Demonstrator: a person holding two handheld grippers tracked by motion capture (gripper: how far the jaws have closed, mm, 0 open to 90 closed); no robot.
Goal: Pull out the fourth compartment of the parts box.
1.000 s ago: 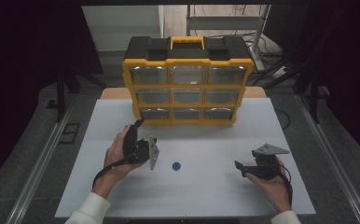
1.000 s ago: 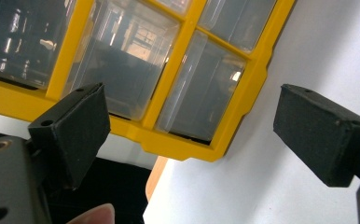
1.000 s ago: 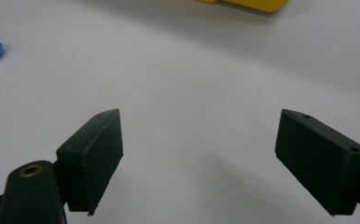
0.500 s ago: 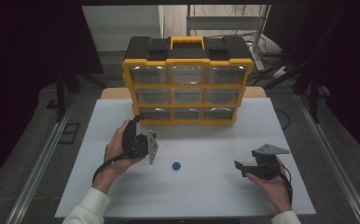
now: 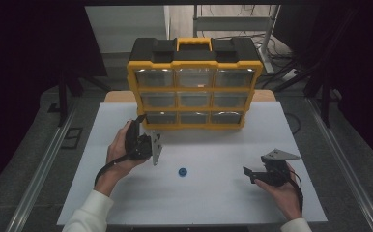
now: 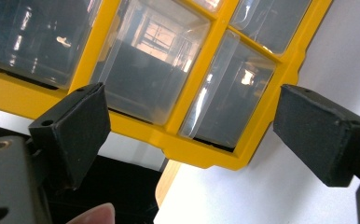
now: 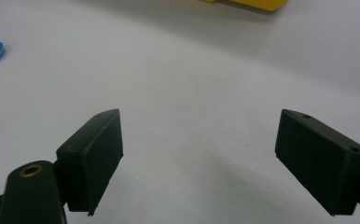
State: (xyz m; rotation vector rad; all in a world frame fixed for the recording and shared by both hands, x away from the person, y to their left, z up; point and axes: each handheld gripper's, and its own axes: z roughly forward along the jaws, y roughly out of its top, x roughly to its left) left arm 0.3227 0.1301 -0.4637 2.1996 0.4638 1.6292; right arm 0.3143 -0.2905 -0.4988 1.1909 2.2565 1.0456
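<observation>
The white table (image 5: 208, 203) carries the yellow drawer cabinet (image 5: 194, 82) at its far edge, and your left gripper (image 5: 141, 126) is up close to the cabinet's lower left corner. Its jaws stand wide apart, holding nothing; between them you see the clear bottom drawers (image 6: 152, 65), not yet touched. Your right gripper (image 5: 248, 175) rests near the table's right near corner, jaws spread wide over bare surface, empty. The small blue ring (image 5: 182, 172) lies mid-table between both grippers.
</observation>
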